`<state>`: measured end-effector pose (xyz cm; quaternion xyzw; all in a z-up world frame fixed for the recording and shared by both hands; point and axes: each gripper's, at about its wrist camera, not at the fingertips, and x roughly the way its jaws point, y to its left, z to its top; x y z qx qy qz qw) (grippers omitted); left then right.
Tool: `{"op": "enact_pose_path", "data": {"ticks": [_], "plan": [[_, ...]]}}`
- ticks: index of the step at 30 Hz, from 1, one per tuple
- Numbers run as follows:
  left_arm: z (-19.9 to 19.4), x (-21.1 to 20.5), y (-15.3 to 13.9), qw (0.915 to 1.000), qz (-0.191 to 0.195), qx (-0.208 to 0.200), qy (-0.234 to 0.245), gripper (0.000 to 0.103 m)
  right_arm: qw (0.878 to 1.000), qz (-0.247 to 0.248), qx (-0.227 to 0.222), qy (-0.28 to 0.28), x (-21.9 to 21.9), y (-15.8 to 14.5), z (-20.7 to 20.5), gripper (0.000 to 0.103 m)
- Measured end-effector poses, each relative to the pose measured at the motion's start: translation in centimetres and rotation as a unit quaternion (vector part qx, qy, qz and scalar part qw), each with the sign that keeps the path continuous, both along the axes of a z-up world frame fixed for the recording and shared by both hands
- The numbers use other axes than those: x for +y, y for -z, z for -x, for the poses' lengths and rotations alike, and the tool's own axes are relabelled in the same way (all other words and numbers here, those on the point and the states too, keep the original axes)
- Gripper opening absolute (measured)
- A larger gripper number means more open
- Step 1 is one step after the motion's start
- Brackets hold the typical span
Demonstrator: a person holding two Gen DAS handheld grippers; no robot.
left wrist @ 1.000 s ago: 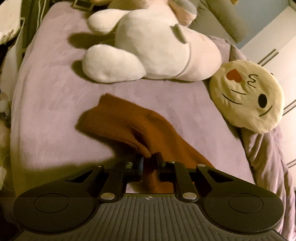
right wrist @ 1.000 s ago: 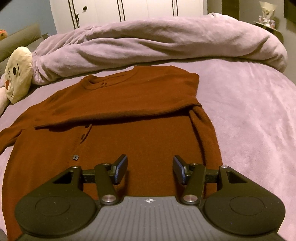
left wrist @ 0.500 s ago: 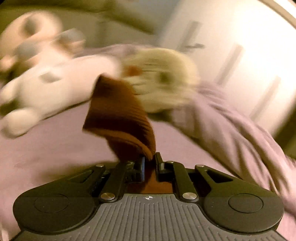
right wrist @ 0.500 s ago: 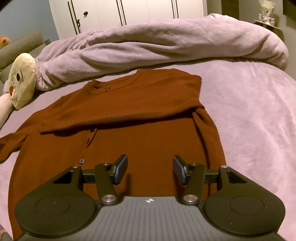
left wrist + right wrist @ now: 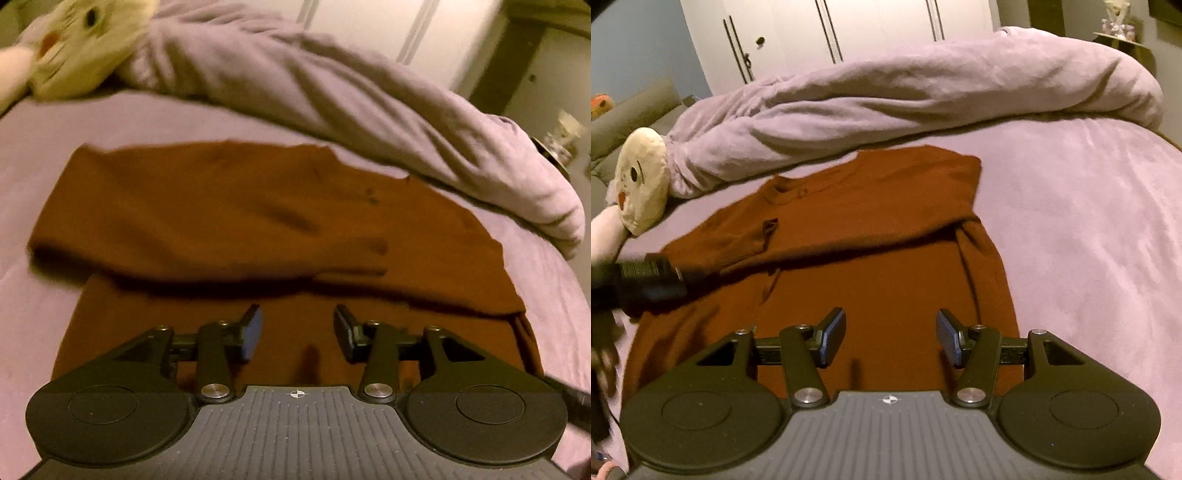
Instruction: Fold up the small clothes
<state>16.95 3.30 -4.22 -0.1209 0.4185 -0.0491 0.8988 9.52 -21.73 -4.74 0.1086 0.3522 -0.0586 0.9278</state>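
The left gripper (image 5: 297,328) has its fingers (image 5: 251,334) spread wide with nothing between them, hovering over the lower body of a rust-brown sweater (image 5: 229,214). Past the fingertips, toward 12 o'clock, a sleeve (image 5: 184,229) lies folded across the chest from the 9 o'clock side, its thick folded edge throwing a dark shadow on the fabric below. This view is somewhat blurred.

The right gripper (image 5: 891,338) is likewise wide apart and empty, its fingers (image 5: 947,338) poised above the sweater's (image 5: 886,236) hem area. Whether either pair touches the cloth cannot be told. From here the round neckline (image 5: 783,186) sits at about 11 o'clock, and the folded sleeve (image 5: 849,225) runs across the chest toward 2 o'clock, where it reaches the sweater's side edge. At 9 o'clock the dark body of the left gripper (image 5: 646,284) juts in over the sweater's near shoulder.

The sweater lies flat on a lilac bed (image 5: 1089,240), front side up. Beyond it, at 12 o'clock, a rolled-up lilac duvet (image 5: 905,96) stretches across the bed. At 10 o'clock a round cream cushion (image 5: 642,181) with a stitched face rests against the duvet's end, touching a pale plush limb (image 5: 605,236) at the frame's edge. White wardrobe doors (image 5: 849,33) stand behind the bed.
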Motion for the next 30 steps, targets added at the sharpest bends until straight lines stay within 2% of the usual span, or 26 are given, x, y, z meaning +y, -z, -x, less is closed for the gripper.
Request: {"op": "enact_pose_path", "data": {"ticks": [5,10,13,18,20,21,22,23,26,30], "plan": [[3.1,3.9,1.0,0.9978,-0.023,0.02,-0.059,0.055,0.997,-0.053,-0.006,-0.051,1.8,-0.4,-3.4,0.053],[4.0,6.6,0.9,0.9965,-0.013,0.024,-0.078,0.058,0.987,-0.12,0.003,-0.104,5.1,-0.2,-9.6,0.053],[3.5,7.1,0.6,0.9968,-0.017,0.02,-0.076,0.064,0.981,-0.161,0.027,-0.107,6.2,0.7,-13.4,0.053],[2.9,7.2,1.2,0.9969,-0.018,0.019,-0.074,0.067,0.98,-0.161,0.063,-0.093,7.4,2.6,-17.0,0.052],[2.9,7.1,1.2,0.9971,-0.021,0.017,-0.071,0.069,0.979,-0.17,0.072,-0.092,7.8,3.3,-17.8,0.045],[2.9,7.0,1.1,0.9971,-0.022,0.018,-0.07,0.071,0.979,-0.164,0.07,-0.094,8.1,3.4,-18.0,0.042],[2.8,6.9,1.1,0.9972,-0.023,0.019,-0.069,0.072,0.981,-0.149,0.068,-0.099,8.5,3.4,-18.1,0.029],[2.7,6.7,1.0,0.9972,-0.024,0.02,-0.068,0.073,0.982,-0.138,0.066,-0.109,8.8,3.2,-18.2,0.003],[2.5,6.5,0.7,0.9973,-0.028,0.02,-0.065,0.073,0.988,-0.082,0.04,-0.123,9.3,2.0,-17.7,0.004],[2.3,6.3,0.4,0.997,-0.035,0.017,-0.067,0.073,0.992,0.021,-0.046,-0.118,8.3,-1.3,-15.3,0.0]]}}
